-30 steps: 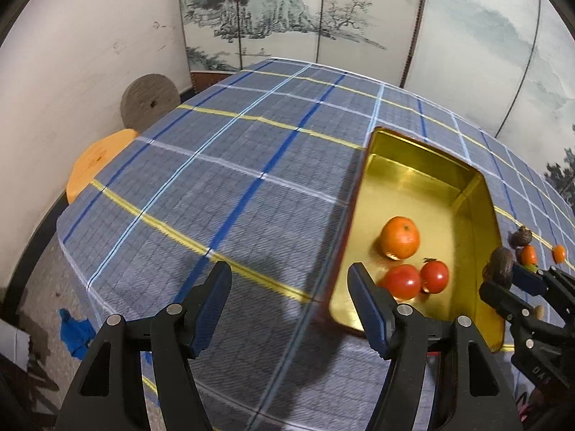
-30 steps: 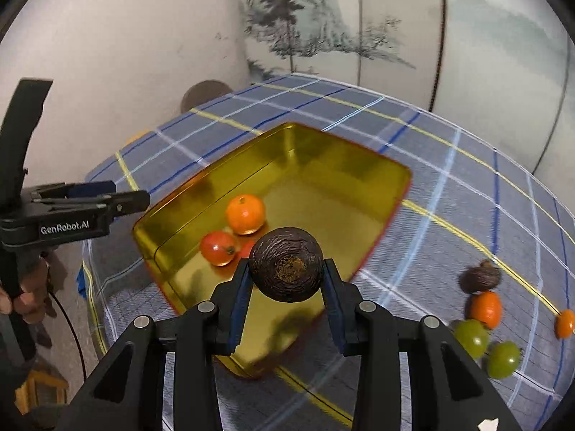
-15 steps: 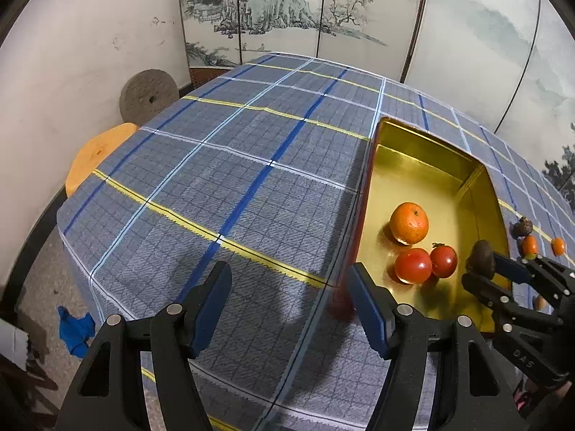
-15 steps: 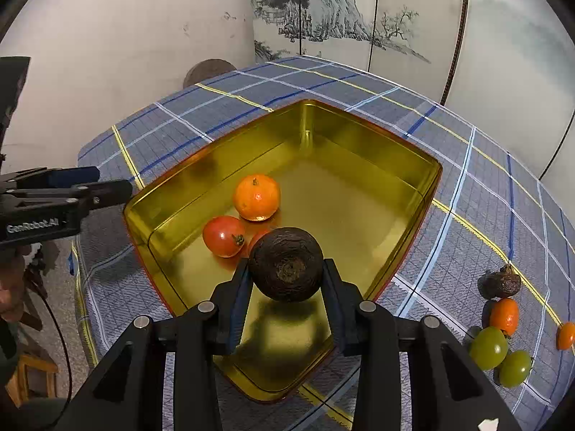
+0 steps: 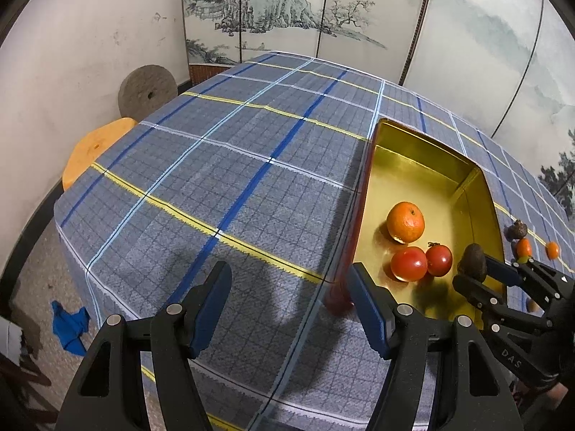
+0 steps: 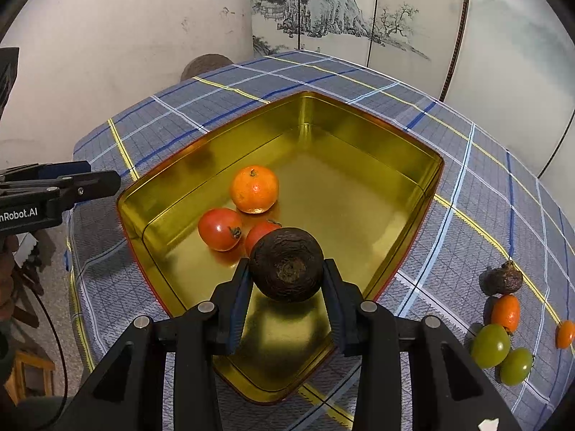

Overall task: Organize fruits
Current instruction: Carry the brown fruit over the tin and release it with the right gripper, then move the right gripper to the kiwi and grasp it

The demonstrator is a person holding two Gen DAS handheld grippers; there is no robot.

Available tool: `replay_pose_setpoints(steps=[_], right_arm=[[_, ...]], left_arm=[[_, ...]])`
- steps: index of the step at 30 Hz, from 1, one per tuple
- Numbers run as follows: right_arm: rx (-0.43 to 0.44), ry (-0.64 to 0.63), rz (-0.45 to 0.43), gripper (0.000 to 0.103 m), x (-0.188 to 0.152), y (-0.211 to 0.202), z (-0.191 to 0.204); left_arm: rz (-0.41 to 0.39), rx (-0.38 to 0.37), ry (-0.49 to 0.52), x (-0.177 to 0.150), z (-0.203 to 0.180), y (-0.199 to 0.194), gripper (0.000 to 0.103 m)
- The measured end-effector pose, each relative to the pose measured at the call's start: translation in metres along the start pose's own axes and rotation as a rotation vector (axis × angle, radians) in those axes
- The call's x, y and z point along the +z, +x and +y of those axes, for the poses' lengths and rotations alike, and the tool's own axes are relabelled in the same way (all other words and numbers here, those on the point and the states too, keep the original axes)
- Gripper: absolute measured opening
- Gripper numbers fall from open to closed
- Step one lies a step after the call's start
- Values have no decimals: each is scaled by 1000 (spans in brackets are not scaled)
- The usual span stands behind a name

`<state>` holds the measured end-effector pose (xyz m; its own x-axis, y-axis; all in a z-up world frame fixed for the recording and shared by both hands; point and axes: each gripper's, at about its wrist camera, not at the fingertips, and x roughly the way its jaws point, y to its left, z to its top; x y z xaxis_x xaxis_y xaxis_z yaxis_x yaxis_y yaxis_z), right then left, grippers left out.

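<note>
A golden tin (image 6: pixel 359 115) stands on the checked tablecloth and holds an orange (image 6: pixel 254 188) and two red tomatoes (image 6: pixel 220 229) (image 6: pixel 260 233). My right gripper (image 6: pixel 287 280) is shut on a dark brown wrinkled fruit (image 6: pixel 287 269), held just above the tin's near end beside the tomatoes. The left wrist view shows the same fruit (image 5: pixel 473 261) in the right gripper (image 5: pixel 478 273) over the tin's (image 5: pixel 424 136) right wall. My left gripper (image 5: pixel 287 298) is open and holds nothing, above the cloth by the tin's near left corner.
Loose fruit lies on the cloth right of the tin: a brown wrinkled fruit (image 6: pixel 503 280), small orange ones (image 6: pixel 505 312) (image 6: pixel 565 334) and two green tomatoes (image 6: pixel 490 344) (image 6: pixel 516 365). Beyond the table's left edge are a stone wheel (image 5: pixel 147 89) and an orange stool (image 5: pixel 97 147).
My right gripper has carried the dark fruit forward and lower, from the tin's near rim to over its floor. The left gripper has stayed open in about the same place.
</note>
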<state>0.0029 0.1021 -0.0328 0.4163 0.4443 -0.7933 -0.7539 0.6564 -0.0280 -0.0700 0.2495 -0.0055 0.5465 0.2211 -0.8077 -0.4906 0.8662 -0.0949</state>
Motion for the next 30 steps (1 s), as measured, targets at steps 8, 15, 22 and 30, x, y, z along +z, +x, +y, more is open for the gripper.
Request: replay_pose_setpoints(steps=[8,15,22,30], right_arm=[[1,-1,1,37,0,0,0],[7,7,-15,38,0,-5,-1],[0,37,-63,38,-2,-27,-9],[-94,136,-94,38,-33,-65,-55]], left_arm=[[5,-5,9,-3,-4,-1,68],[8,-11,27,-4,-12,-3,68],[-8,-40,55,-2,-27,-8,68],[-9,-96,111,-3,-56,-11,68]])
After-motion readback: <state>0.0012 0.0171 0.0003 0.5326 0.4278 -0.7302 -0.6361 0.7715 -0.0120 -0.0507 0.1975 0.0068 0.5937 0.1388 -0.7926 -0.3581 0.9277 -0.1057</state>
